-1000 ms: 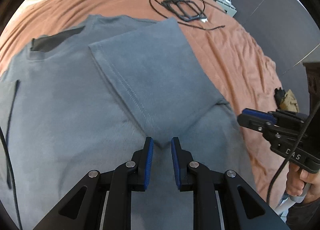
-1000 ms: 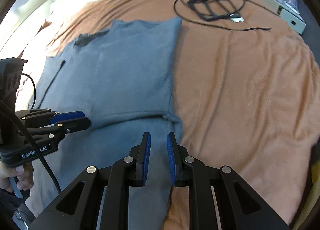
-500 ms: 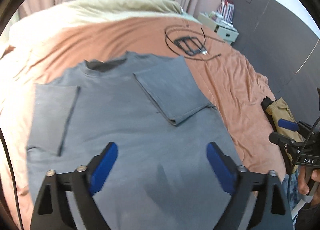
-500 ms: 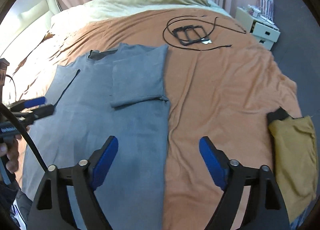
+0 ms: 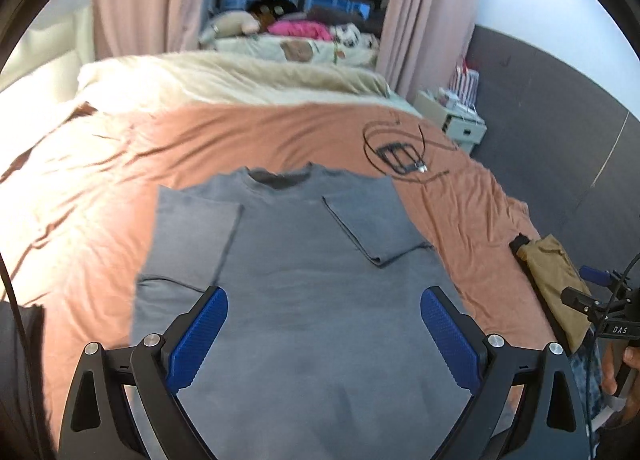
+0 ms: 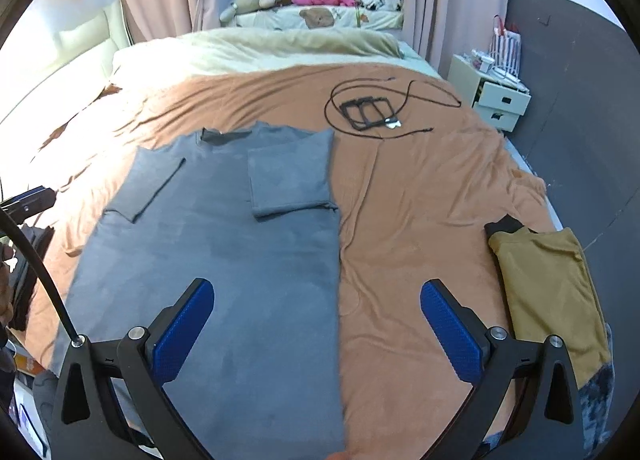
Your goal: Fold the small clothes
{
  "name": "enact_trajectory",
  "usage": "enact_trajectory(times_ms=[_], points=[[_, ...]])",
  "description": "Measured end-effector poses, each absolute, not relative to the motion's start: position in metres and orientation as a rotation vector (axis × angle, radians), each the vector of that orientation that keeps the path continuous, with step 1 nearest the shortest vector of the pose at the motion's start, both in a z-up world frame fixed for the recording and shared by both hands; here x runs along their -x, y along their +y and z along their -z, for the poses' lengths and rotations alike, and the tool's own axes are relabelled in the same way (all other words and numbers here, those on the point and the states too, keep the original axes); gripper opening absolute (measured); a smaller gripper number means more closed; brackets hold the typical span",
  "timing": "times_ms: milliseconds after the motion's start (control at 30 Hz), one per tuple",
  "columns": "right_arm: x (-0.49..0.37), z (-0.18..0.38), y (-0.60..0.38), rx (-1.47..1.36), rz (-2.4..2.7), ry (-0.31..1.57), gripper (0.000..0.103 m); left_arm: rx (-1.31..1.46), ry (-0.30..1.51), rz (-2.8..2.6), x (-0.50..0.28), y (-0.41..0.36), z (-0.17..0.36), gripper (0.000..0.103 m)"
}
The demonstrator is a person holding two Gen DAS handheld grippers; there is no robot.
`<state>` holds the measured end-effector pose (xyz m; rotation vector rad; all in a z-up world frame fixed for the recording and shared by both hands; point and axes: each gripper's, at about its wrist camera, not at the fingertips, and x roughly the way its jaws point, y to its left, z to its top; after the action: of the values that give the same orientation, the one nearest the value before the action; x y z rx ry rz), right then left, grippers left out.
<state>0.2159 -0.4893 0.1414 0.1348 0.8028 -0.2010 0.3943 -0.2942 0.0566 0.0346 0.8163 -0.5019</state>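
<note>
A grey T-shirt [image 5: 304,260] [image 6: 224,244] lies flat on the orange bedspread [image 6: 420,200], neck toward the far end. Both sleeves are folded inward onto the body: the right sleeve [image 5: 372,224] [image 6: 288,180] and the left sleeve [image 5: 192,236] [image 6: 152,184]. My left gripper [image 5: 324,296] hovers above the shirt's lower half, its jaws opening wide with nothing between them. My right gripper [image 6: 317,286] hangs over the shirt's right edge, jaws also opening, nothing between them. Neither touches the cloth.
A folded mustard garment [image 6: 548,280] [image 5: 556,280] lies at the bed's right edge. A black cable with flat frames [image 6: 368,110] sits beyond the shirt. A cream duvet [image 6: 280,48] covers the far end, a white nightstand [image 6: 496,96] stands to the right.
Both grippers were shut low at the folded right sleeve's end; they let go, spread wide and pulled back and up. The sleeve stays folded on the shirt.
</note>
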Motion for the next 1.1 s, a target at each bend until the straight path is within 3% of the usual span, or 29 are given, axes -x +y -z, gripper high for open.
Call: enact_trajectory(times_ms=[67,733,1100], points=[[-0.201,-0.146,-0.487,-0.152,0.2,0.782,0.103,-0.005,0.787,0.491,-0.381,-0.276,-0.067,0.103],[-0.067,-0.163,-0.463,-0.233,0.235,0.604,0.103,0.009,0.648,0.235,-0.269,-0.156,-0.105,0.103],[-0.016,-0.139,-0.438,-0.191,0.245,0.534,0.103,0.061,0.616,0.248,-0.214,-0.11,-0.092,0.103]])
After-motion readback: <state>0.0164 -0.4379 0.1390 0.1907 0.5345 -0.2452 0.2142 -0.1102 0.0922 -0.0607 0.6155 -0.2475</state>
